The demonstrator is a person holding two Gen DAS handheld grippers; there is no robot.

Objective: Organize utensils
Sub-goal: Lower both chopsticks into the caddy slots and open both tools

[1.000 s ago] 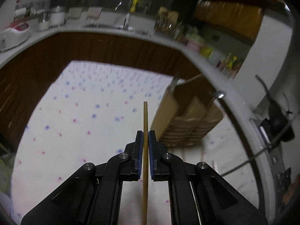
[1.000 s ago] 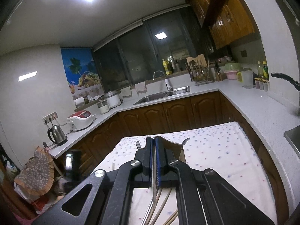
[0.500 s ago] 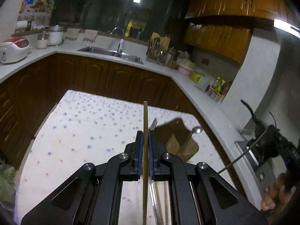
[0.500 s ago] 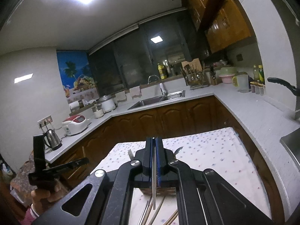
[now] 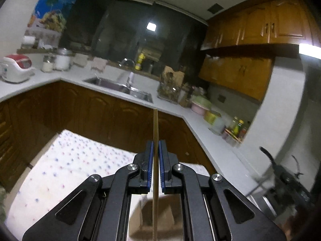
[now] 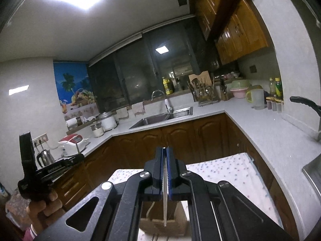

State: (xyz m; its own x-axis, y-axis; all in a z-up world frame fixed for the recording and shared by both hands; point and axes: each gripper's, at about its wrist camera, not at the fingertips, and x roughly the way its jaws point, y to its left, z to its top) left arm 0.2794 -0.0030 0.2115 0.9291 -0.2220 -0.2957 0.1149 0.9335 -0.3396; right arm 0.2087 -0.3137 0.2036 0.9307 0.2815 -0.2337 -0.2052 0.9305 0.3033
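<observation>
Above the wooden holder (image 6: 164,221), our left tool (image 5: 155,146) pinches a chopstick (image 5: 155,124); our right tool (image 6: 165,152) clamps a thin metal utensil (image 6: 165,200).

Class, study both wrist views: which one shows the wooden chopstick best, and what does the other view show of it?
The left wrist view: the wooden chopstick runs between the left tongs, its tip rising past them. The right wrist view shows nothing of it; there the right tongs grip a thin silver utensil.
</observation>
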